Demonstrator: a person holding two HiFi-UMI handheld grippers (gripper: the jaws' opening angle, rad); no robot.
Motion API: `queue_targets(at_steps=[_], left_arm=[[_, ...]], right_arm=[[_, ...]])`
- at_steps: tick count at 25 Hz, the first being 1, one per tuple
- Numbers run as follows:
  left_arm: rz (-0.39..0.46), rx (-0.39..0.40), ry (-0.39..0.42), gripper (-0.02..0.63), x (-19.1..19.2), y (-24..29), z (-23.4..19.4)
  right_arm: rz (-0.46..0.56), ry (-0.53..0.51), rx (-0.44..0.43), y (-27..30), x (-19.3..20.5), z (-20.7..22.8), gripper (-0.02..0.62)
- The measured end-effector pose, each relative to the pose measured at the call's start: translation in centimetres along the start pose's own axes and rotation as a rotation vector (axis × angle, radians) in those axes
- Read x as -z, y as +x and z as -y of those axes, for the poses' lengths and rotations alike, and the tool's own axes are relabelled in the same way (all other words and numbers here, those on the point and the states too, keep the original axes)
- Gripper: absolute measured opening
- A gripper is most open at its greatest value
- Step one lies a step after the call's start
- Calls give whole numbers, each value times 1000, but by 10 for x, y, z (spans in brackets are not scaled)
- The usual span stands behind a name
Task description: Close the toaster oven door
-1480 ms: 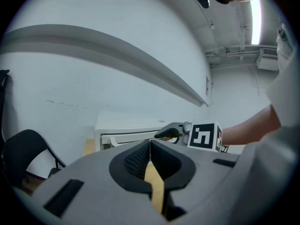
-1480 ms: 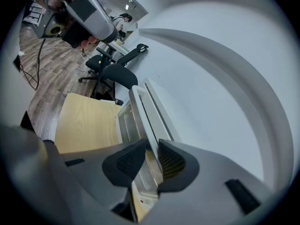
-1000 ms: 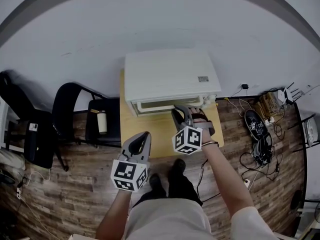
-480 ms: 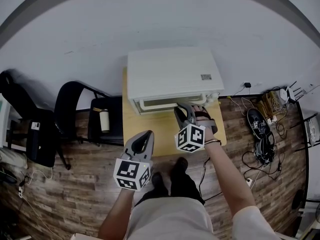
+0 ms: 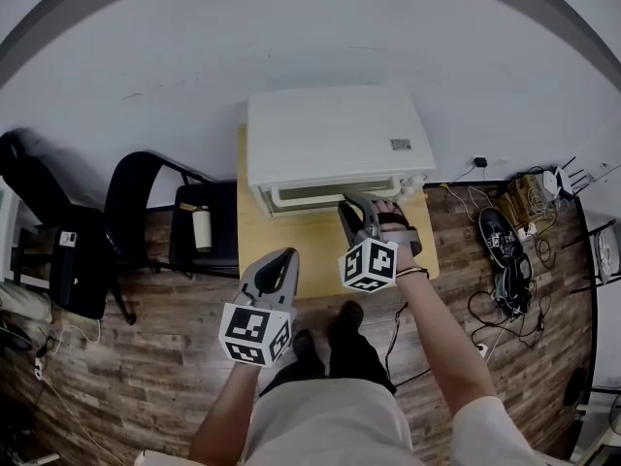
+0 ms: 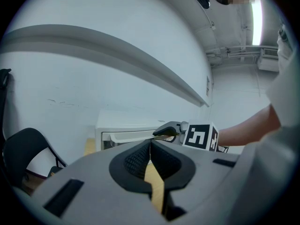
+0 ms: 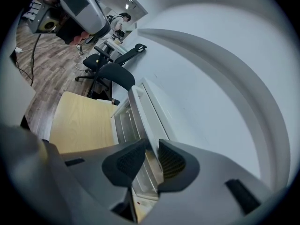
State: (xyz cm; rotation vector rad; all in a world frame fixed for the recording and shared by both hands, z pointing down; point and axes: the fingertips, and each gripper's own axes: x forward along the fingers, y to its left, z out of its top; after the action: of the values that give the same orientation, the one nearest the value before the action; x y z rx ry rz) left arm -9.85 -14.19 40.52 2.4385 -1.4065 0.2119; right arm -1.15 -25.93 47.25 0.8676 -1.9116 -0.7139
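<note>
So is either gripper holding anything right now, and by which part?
The right gripper grips the toaster oven door by its handle. The left gripper is shut, holding nothing.

White wall (image 5: 310, 37), wood-plank floor (image 5: 116, 357), black chair (image 5: 126, 212) at left, pale wooden table (image 5: 301, 233)

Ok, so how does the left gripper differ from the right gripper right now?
The left gripper has its fingers shut on nothing; the right gripper has its fingers closed on the door handle of the toaster oven. The left gripper hangs back over the table's near edge; the right gripper reaches the oven front. Both are grey, carry a marker cube and point toward the oven.
</note>
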Motion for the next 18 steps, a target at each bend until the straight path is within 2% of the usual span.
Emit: queue_targets(at_steps=[12, 18], left_arm=[[3, 5, 17, 9, 1, -19, 4], [0, 17, 17, 9, 9, -29, 10]], right_arm=[[-18, 17, 26, -17, 5, -15, 86], [-34, 77, 44, -43, 12, -27, 75]])
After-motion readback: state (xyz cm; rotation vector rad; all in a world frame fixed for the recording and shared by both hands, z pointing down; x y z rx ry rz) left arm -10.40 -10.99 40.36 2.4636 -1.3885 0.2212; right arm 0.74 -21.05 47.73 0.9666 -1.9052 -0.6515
